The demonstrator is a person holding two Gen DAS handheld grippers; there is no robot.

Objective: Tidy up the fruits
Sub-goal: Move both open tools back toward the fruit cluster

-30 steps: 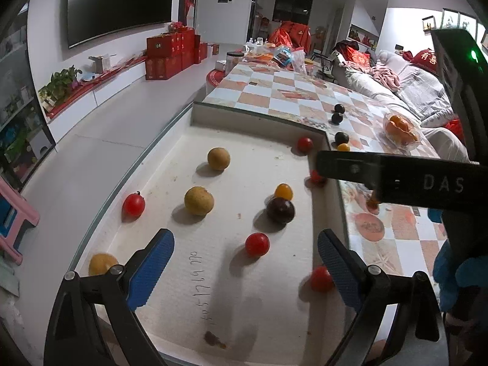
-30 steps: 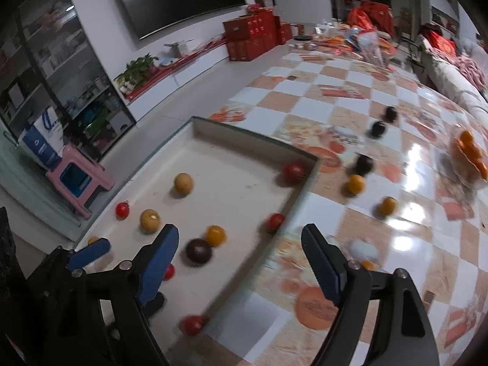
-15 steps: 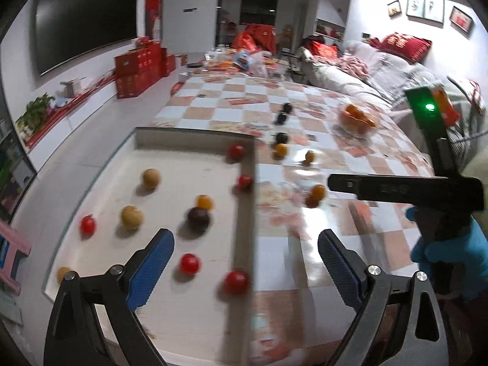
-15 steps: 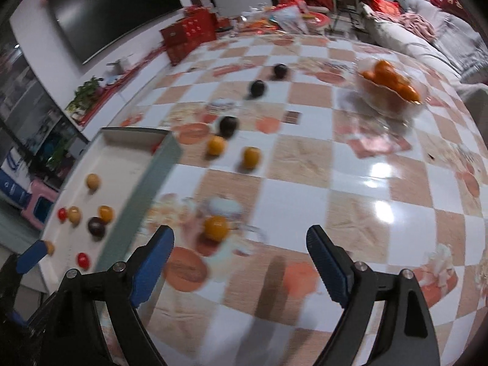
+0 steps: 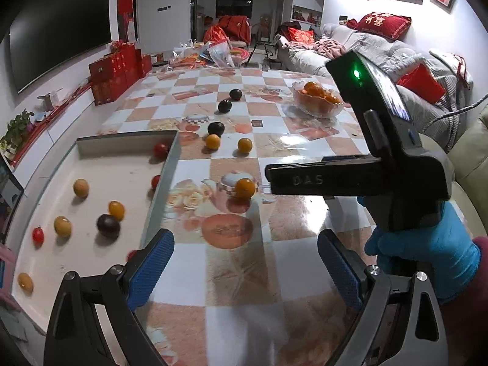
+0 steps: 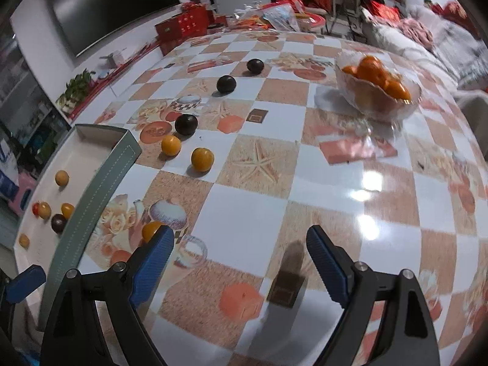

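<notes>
**Tongs held wide over a table of loose fruit**

Both tongs are spread wide and nothing is gripped. The left tongs (image 5: 244, 262) are held low over the checked table (image 5: 292, 158), just beside the right wall of the tray (image 5: 161, 183); the right tongs (image 6: 241, 259) are held over bare tiles nearer the middle.

Fruit is found in three places. Small red, yellow and dark fruits are scattered in the tray. Six are loose on the table: an orange fruit (image 5: 245, 188) nearest the tray wall, two more (image 6: 170, 145) (image 6: 202, 159) further off, and three dark plums (image 6: 186, 124) (image 6: 226, 84) (image 6: 255, 66) strung out beyond them. A glass bowl (image 6: 378, 109) filled with oranges is set at the far right.

The step in hand is judged to be a reach for the nearest orange fruit, which is seen just beside the right tongs' left pad (image 6: 152, 262) and partly hidden by it. For a clean pick, the tongs should be swung left until the fruit is centred between the pads, then lowered so its widest part is met level. The grip should be closed gently: the fruit is round and the table glossy, so an off-centre squeeze could send it rolling towards the tray wall. Which container it belongs in cannot be told.
</notes>
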